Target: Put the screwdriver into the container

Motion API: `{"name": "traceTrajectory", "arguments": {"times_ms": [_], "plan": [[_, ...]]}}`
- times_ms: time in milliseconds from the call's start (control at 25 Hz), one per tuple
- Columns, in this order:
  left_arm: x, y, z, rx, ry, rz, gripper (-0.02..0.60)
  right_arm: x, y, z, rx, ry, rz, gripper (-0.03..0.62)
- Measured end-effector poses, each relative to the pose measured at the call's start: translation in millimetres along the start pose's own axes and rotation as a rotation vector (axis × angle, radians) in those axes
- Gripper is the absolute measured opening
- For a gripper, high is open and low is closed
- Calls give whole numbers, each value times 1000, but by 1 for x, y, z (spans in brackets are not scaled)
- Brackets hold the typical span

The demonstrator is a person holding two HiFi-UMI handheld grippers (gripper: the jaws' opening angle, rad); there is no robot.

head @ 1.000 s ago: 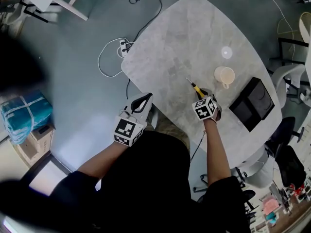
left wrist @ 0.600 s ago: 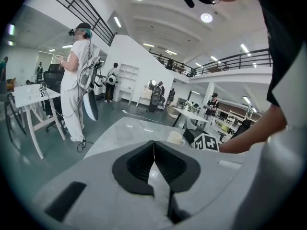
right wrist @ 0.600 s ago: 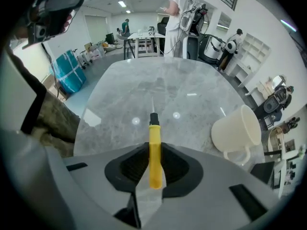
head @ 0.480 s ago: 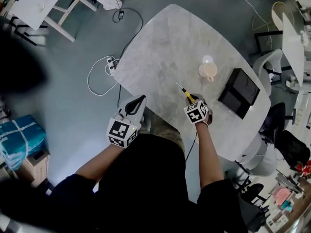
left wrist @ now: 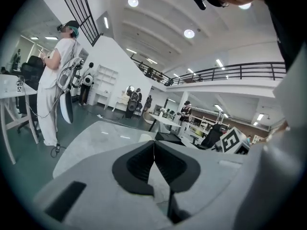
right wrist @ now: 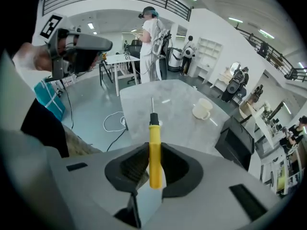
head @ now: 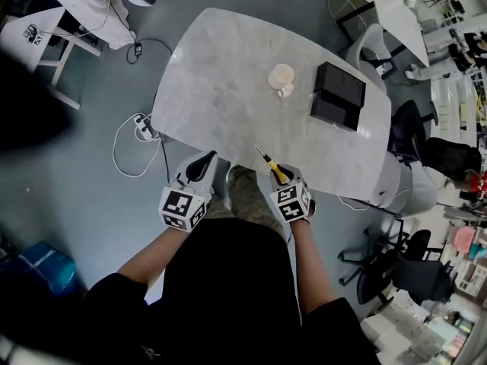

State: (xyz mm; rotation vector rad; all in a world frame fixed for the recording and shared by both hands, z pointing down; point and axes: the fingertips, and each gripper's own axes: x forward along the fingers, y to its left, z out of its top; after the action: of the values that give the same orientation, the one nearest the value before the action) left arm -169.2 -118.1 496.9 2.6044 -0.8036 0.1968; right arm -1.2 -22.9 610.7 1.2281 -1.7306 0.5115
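Observation:
The screwdriver [right wrist: 154,150] has a yellow handle and a thin metal shaft [head: 270,166]. My right gripper [right wrist: 154,163] is shut on its handle, and the shaft points out ahead toward the marble table [right wrist: 168,114]. In the head view that gripper [head: 279,176] hangs over the table's near edge [head: 228,162]. A black open box [head: 337,95] sits at the table's far right, also seen from the right gripper [right wrist: 235,138]. My left gripper [head: 204,160] is shut with nothing in it [left wrist: 153,150], just off the near edge.
A cream cup [head: 281,77] stands left of the black box. A power strip with white cable [head: 139,127] lies on the floor at the left. Office chairs [head: 411,204] crowd the right side. A person in white [right wrist: 152,35] stands beyond the table.
My right gripper has lifted the screwdriver and drawn back to the table's near edge, away from the cup. The left gripper has risen a little. The head view has swung.

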Motion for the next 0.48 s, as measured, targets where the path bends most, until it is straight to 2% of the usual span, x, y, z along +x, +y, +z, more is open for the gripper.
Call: {"name": "traceTrajectory", "arguments": {"times_ms": [240,480], "plan": [[7,-55,-3,-27,-24,-96,17,-44,10,-41,49,-5,-31,77],[25,-97,3,31,-14,-177,17,-70,-27,-55,123,-51,-107,76]]}}
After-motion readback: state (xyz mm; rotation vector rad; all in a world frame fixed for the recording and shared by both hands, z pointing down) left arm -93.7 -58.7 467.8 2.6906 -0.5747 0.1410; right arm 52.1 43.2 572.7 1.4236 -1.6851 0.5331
